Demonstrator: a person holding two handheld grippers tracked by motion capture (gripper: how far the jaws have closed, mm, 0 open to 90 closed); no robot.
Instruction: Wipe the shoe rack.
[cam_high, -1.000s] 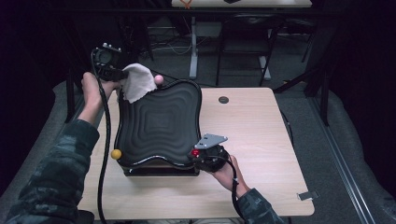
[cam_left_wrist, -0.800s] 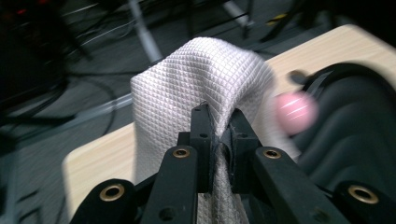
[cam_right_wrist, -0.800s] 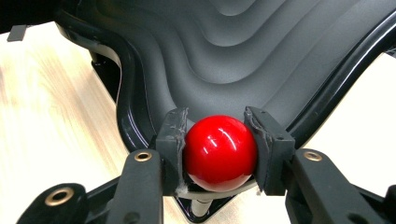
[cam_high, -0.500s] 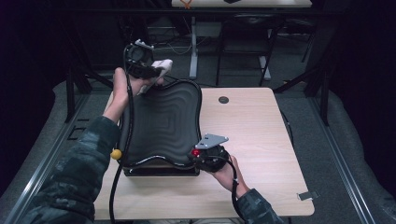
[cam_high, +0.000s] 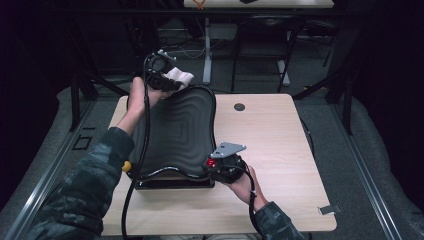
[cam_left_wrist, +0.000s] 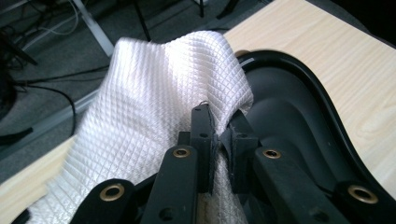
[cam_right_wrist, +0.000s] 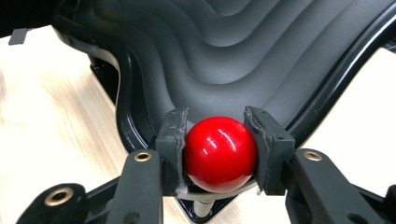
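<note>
Between the left tool's (cam_left_wrist: 219, 140) closed jaws, the white cloth (cam_left_wrist: 140, 116) is clamped; the black tray (cam_high: 185, 130) lies just beside and below it. The right tool (cam_right_wrist: 217, 140) grips the red knob (cam_right_wrist: 219, 153) at the near corner.

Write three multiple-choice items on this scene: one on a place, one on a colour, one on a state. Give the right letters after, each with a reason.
1. Where is the white cloth?
A. at the far left corner of the black tray
B. beside the round grommet in the table
C. on the floor

2. What colour is the ball knob between the right gripper jaws?
A. yellow
B. red
C. green

3. How do the left gripper jaws stand?
A. wide open
B. shut on nothing
C. shut on the cloth

Key: 1 A, the high view shows it at that corner; 2 B, the right gripper view shows a glossy red ball; 3 C, the left gripper view shows fabric pinched between them.
</note>
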